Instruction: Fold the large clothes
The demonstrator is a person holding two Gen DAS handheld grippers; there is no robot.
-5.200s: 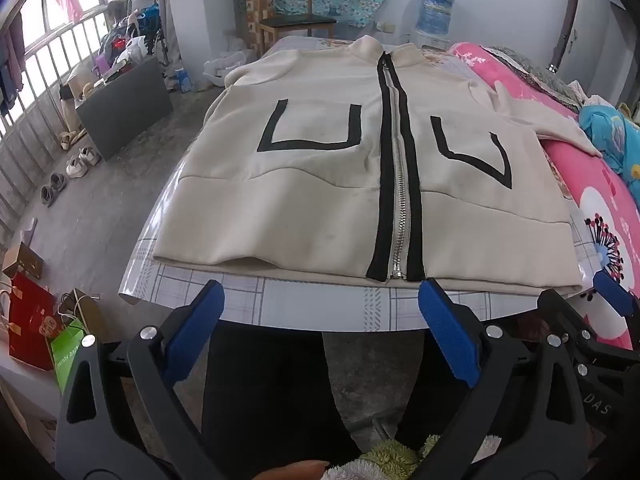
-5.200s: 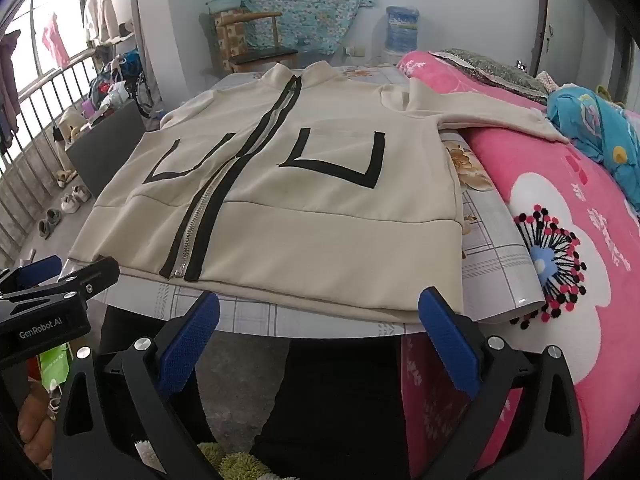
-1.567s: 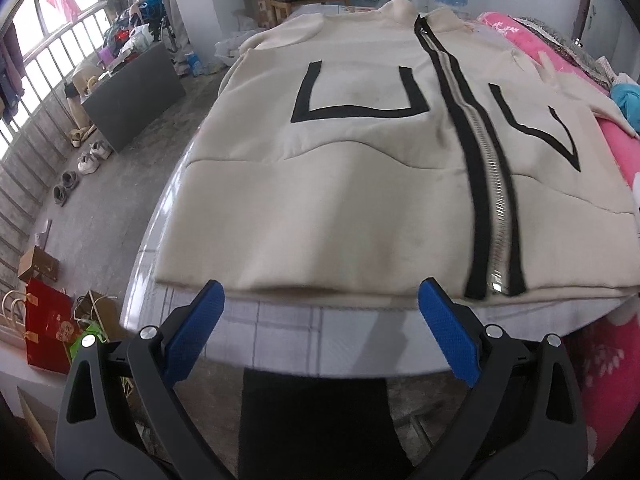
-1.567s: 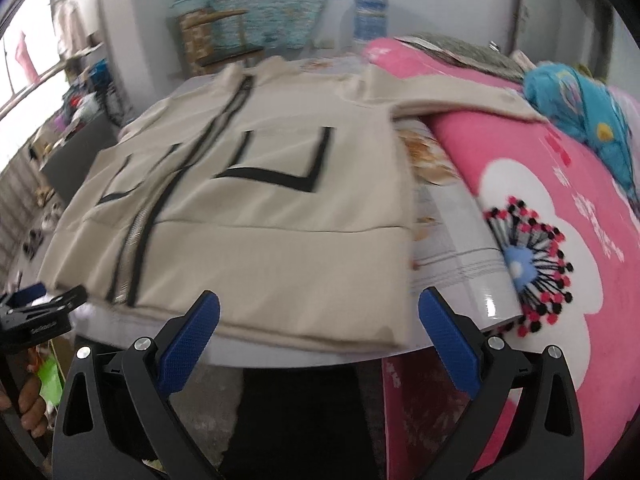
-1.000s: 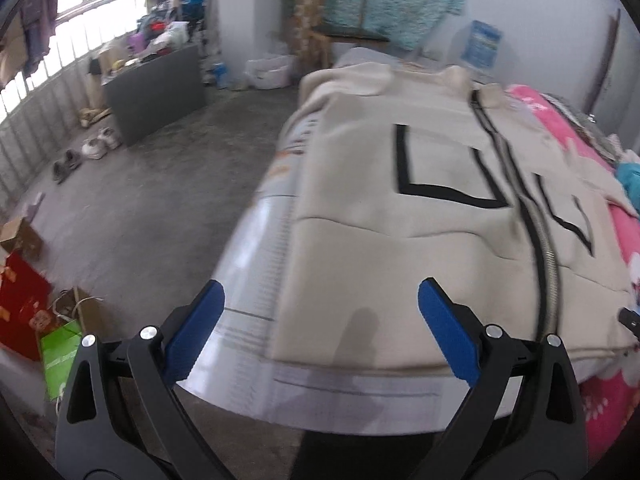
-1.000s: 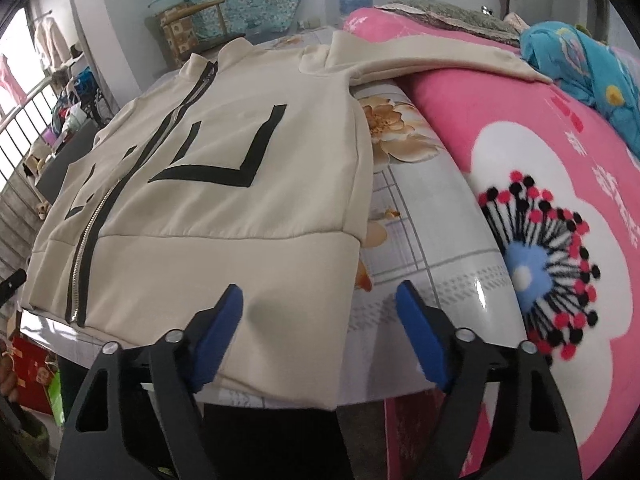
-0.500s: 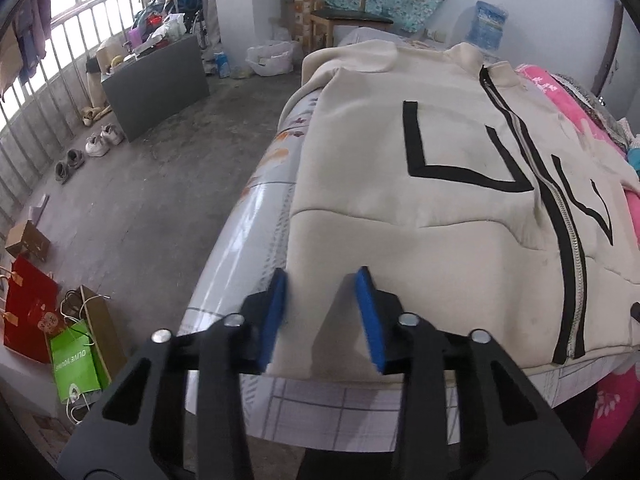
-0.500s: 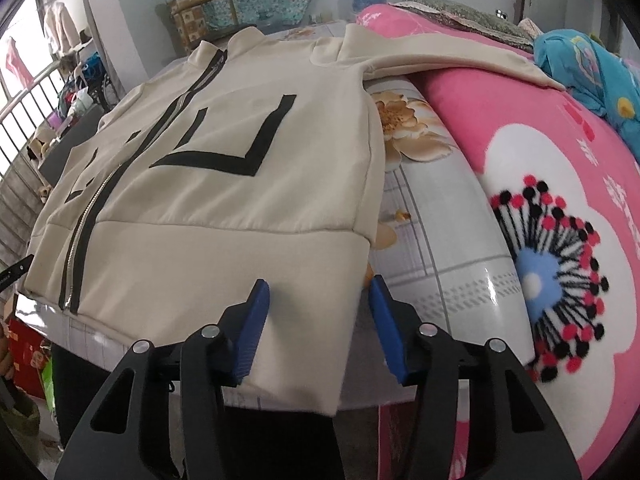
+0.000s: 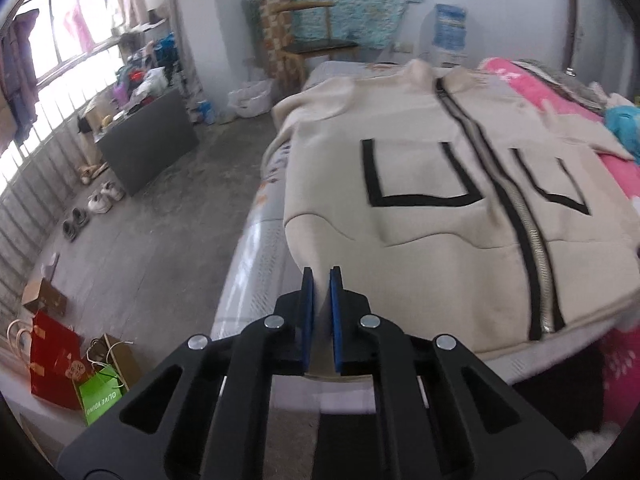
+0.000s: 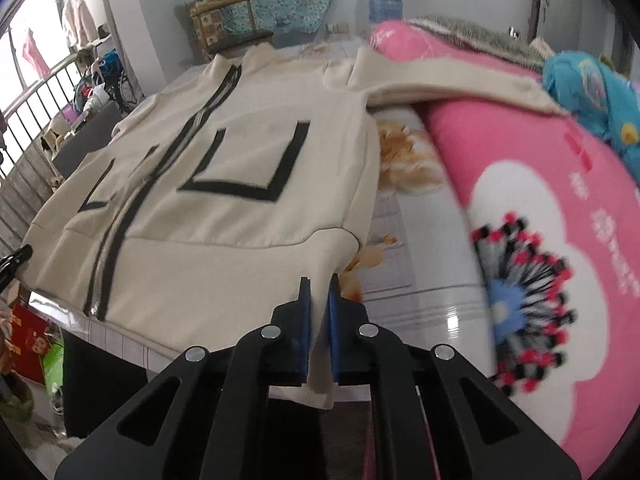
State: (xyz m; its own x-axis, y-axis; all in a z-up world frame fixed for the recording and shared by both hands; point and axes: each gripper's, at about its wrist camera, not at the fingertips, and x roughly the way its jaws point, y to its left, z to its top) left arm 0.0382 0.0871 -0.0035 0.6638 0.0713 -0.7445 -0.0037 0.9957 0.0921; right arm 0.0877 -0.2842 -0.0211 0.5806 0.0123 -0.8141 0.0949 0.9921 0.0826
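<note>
At the hem corners of the beige zip jacket (image 9: 420, 248), left hand-held gripper (image 9: 321, 276) and right hand-held gripper (image 10: 319, 282) point steeply downward, each clamped on fabric.

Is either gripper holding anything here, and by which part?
Both hold the cream jacket by its bottom hem: the left gripper pinches one bottom corner, the right gripper the other.

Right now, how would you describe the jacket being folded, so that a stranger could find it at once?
Look at the table with the flower-print cover, beside the pink quilt. On it lies a cream zip-up jacket, front up, its two bottom corners pinched by the left tongs and right tongs. Its black-edged silver zipper and black U-shaped chest stripes set it apart from the bright bedding.
</note>
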